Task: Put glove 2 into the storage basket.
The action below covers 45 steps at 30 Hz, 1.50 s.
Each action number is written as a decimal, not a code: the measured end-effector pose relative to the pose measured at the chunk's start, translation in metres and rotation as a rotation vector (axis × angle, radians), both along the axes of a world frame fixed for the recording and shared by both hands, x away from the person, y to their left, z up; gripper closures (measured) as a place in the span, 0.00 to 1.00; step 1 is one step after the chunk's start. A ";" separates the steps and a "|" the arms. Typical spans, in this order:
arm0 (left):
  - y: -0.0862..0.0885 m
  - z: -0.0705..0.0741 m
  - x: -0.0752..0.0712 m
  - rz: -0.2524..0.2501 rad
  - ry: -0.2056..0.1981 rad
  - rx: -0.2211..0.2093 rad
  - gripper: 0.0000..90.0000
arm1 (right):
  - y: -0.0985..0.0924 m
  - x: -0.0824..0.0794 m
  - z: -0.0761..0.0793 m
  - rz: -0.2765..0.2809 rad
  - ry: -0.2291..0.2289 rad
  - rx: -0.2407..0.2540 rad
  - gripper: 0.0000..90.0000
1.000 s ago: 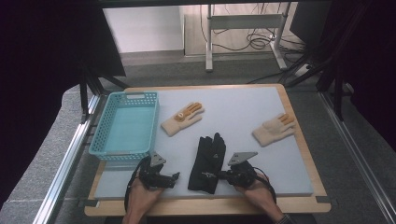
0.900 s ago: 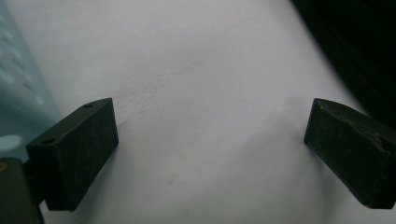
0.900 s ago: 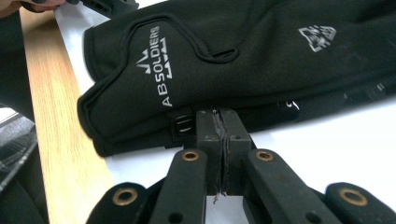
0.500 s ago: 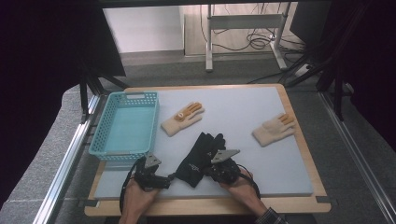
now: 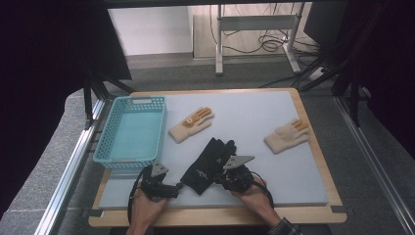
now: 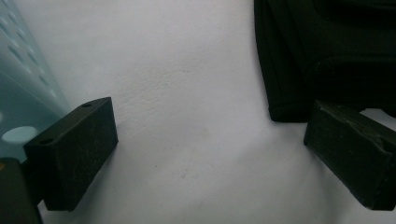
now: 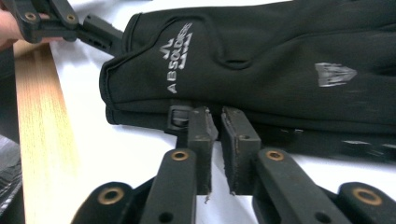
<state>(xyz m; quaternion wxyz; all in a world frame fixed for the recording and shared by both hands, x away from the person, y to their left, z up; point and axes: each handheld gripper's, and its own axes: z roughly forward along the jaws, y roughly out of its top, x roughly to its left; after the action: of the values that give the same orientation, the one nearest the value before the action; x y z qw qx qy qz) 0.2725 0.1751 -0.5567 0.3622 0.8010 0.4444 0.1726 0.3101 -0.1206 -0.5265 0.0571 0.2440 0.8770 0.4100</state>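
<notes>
While the black glove (image 5: 208, 165) lies slantwise on the mat (image 5: 274, 186), cuff toward you and fingers pointing away to the right, your right tongs (image 7: 217, 119) sit at its near long edge, jaws just parted a crack with nothing pinched. Your left tongs (image 5: 172, 188) stand wide apart just beside the cuff corner.

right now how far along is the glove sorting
Early on. Done: nothing; the basket holds no gloves. In hand: the right hand-held gripper, jaws just opening with a narrow gap, sits at the black gloves' edge; the left hand-held gripper waits open by their cuff. Left: both tan gloves lie untouched.
</notes>
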 end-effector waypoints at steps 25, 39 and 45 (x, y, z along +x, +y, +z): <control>0.000 0.001 0.001 -0.007 0.009 0.001 0.03 | -0.125 0.030 0.001 -0.371 -0.070 -0.086 0.40; 0.003 0.002 -0.001 -0.030 0.011 0.005 0.05 | -0.128 0.029 -0.005 -0.392 -0.108 -0.103 0.34; 0.006 0.015 -0.010 -0.046 0.006 -0.036 0.06 | -0.128 0.030 -0.005 -0.396 -0.108 -0.103 0.33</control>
<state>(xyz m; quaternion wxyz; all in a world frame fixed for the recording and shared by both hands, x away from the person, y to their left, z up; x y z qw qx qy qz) 0.2622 0.1808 -0.5416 0.3788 0.8048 0.4302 0.1539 0.3397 -0.2483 -0.5316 0.1956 0.3861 0.8274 0.3578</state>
